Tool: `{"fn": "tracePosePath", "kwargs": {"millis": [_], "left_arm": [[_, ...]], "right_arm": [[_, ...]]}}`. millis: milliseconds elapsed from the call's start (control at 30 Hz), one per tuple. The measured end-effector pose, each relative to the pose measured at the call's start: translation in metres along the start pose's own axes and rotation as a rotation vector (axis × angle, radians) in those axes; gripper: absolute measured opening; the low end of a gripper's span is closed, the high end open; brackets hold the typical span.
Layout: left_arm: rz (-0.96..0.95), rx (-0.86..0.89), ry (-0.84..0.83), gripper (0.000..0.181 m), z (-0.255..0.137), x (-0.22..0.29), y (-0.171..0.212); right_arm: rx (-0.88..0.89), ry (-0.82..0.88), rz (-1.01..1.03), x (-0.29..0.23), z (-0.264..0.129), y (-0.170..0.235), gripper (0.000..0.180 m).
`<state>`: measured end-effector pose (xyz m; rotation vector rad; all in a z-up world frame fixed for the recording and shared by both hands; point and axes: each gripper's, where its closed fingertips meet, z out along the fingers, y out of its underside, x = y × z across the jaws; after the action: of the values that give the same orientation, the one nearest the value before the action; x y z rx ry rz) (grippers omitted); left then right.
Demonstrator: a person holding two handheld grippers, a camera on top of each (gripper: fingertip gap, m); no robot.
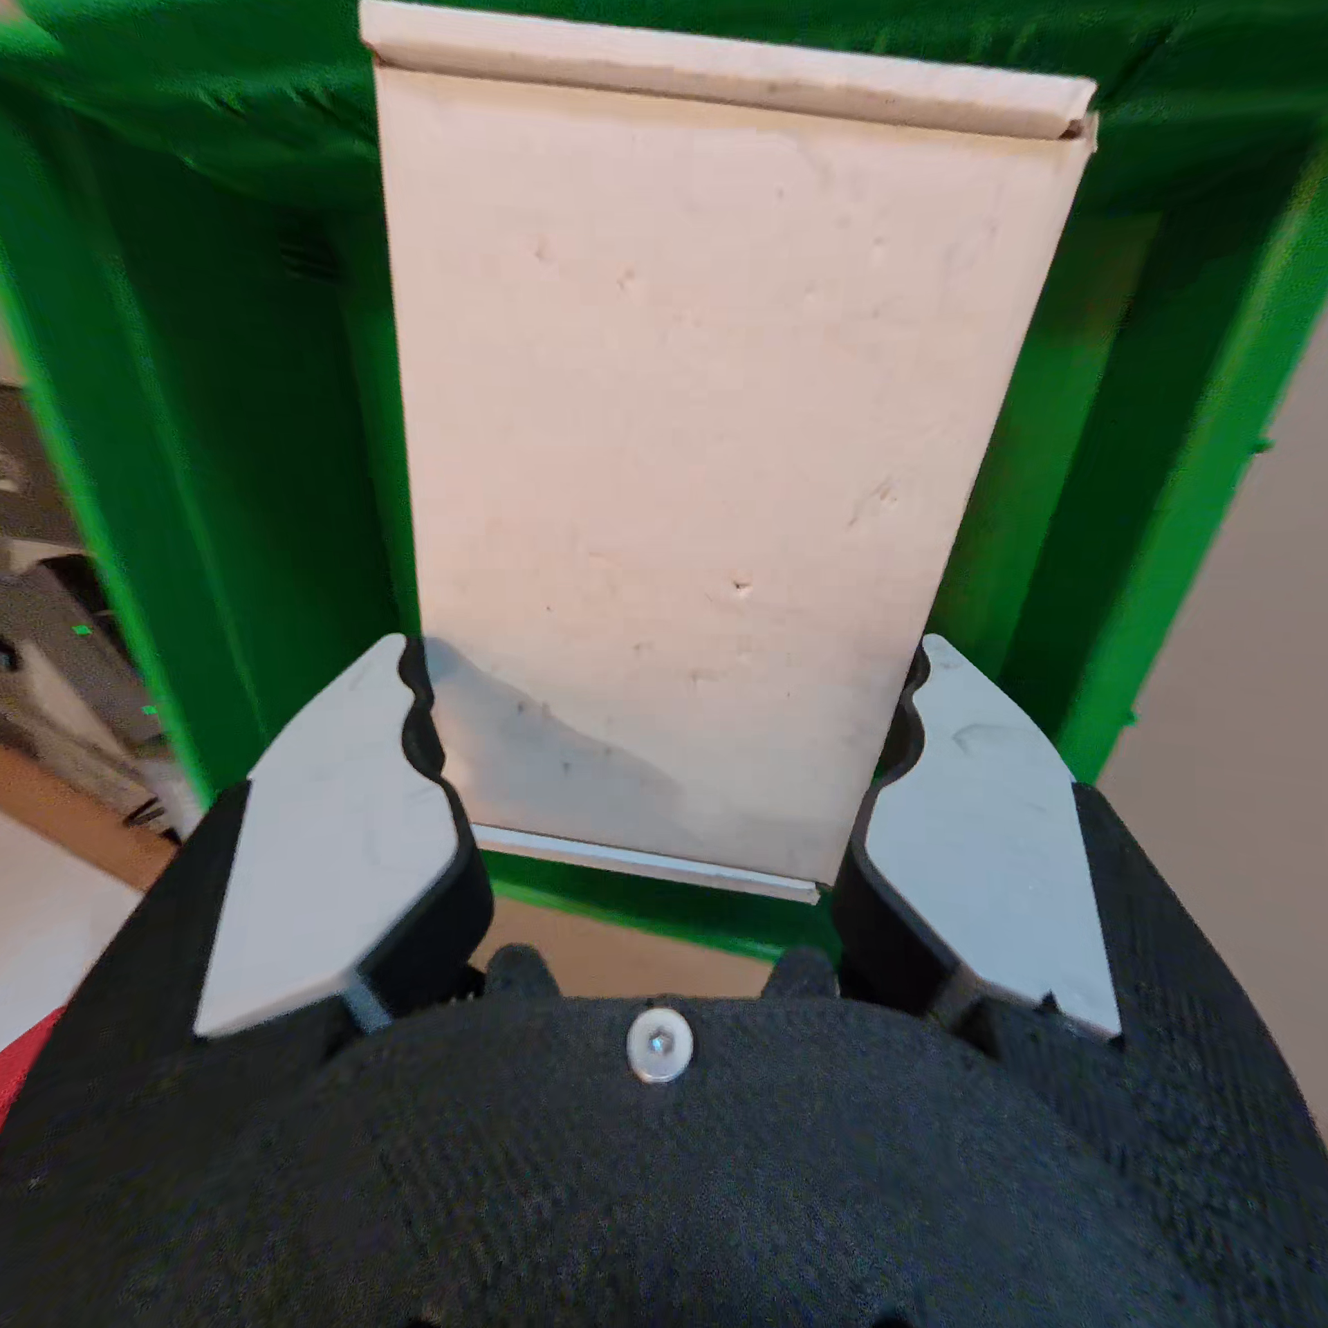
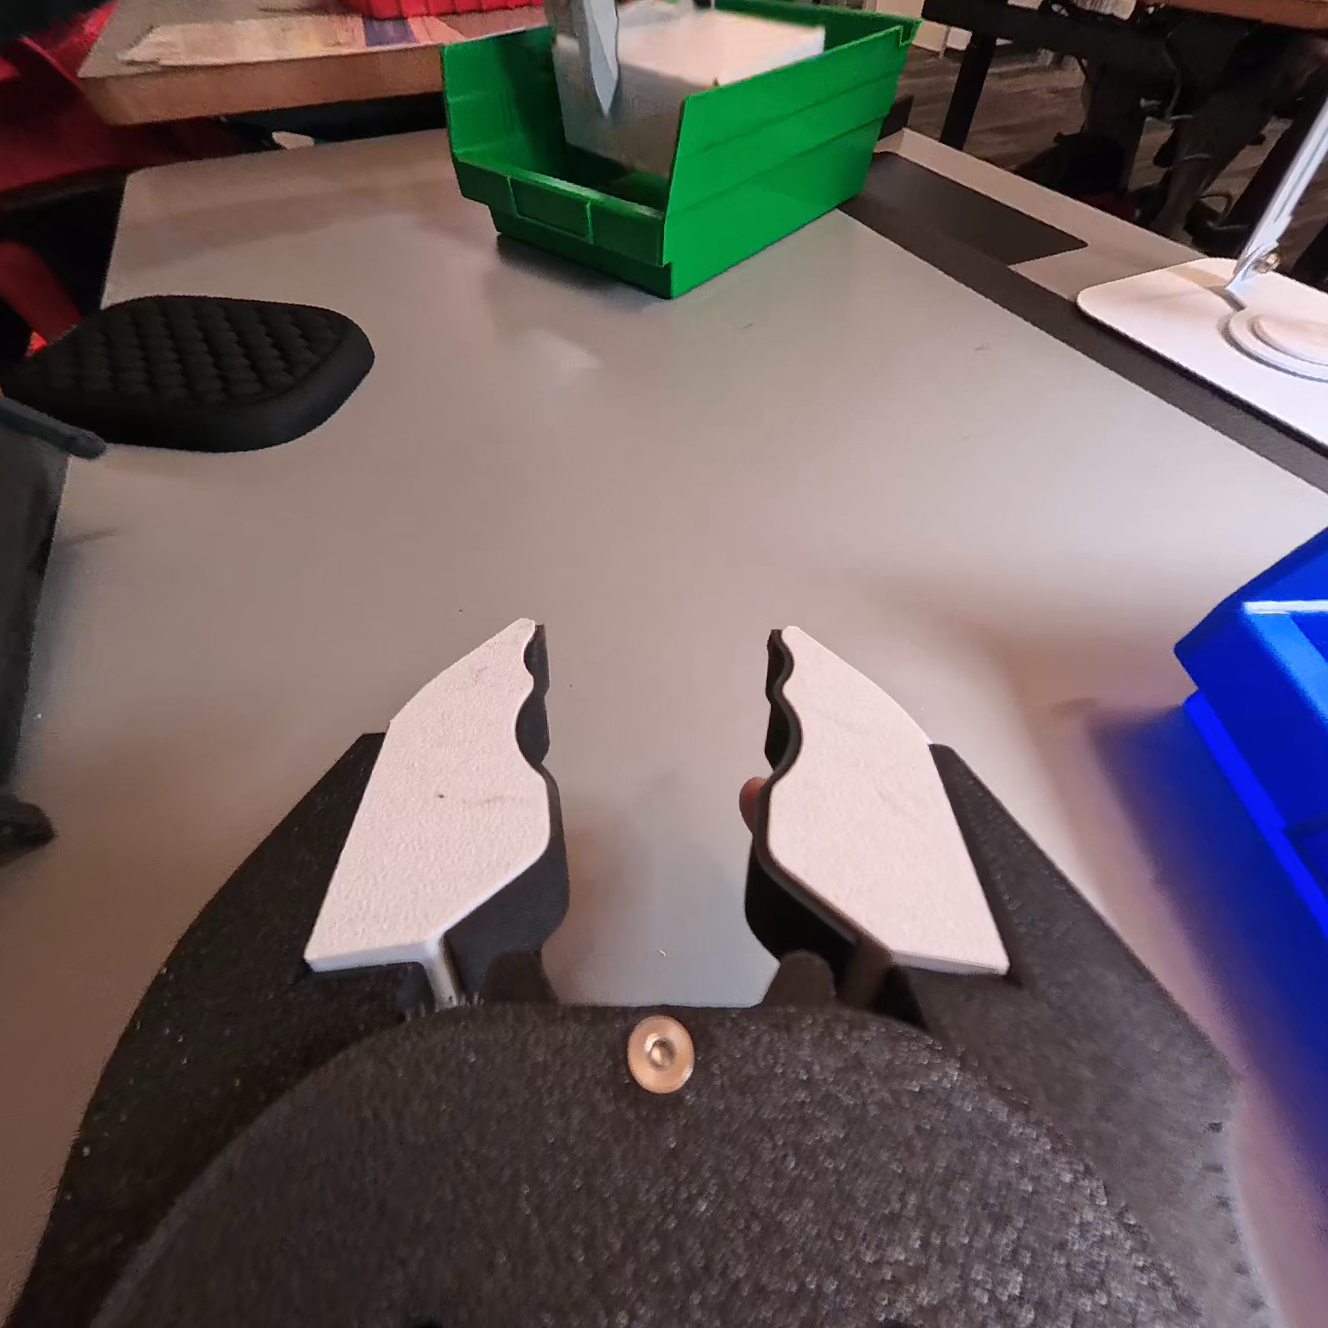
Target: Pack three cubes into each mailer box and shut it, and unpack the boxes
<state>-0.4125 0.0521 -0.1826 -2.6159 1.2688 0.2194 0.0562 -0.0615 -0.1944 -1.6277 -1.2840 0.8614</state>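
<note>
My left gripper (image 1: 668, 647) is shut on a closed white mailer box (image 1: 683, 395), one finger on each long side near its close end. The box sits inside or just above the green bin (image 1: 215, 431); I cannot tell which. In the right wrist view the green bin (image 2: 754, 180) stands at the far end of the grey table (image 2: 647, 445), with the left gripper's fingers (image 2: 596, 72) and the held box (image 2: 632, 136) in it. More white boxes (image 2: 726, 43) lie behind. My right gripper (image 2: 657, 636) is open and empty above the table. No cubes are visible.
A blue bin (image 2: 1265, 690) stands close on the right of my right gripper. A black textured pad (image 2: 194, 366) overhangs the table's left edge. A white stand base (image 2: 1207, 316) sits at the far right, next to a dark strip along the table edge. The tips of one gripper are about 50 centimetres away from the tips of the other.
</note>
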Motion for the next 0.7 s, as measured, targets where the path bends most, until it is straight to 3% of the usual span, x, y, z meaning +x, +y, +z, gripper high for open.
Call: {"fn": "tracePosePath", "kwargs": {"millis": [167,333,433,567,700], "left_arm": [[0.041,0.149,-0.040,0.121,-0.075,0.026,-0.036],[0.162,0.269,0.052,0.122,-0.111,0.107,-0.096],[0.255,0.323,0.165,0.122,-0.109,0.172,-0.133],[0.329,0.351,0.342,0.122,-0.089,0.255,-0.172],[0.345,0.297,0.491,0.122,-0.058,0.309,-0.193]], "right_arm": [[0.000,0.018,-0.036,-0.002,0.001,-0.001,0.060],[0.003,0.052,-0.087,-0.003,0.006,-0.003,0.064],[-0.002,0.091,-0.148,-0.005,0.010,-0.004,0.068],[-0.039,0.249,-0.382,-0.001,0.013,-0.003,0.082],[-0.001,0.322,-0.574,-0.010,0.014,-0.013,0.088]]}}
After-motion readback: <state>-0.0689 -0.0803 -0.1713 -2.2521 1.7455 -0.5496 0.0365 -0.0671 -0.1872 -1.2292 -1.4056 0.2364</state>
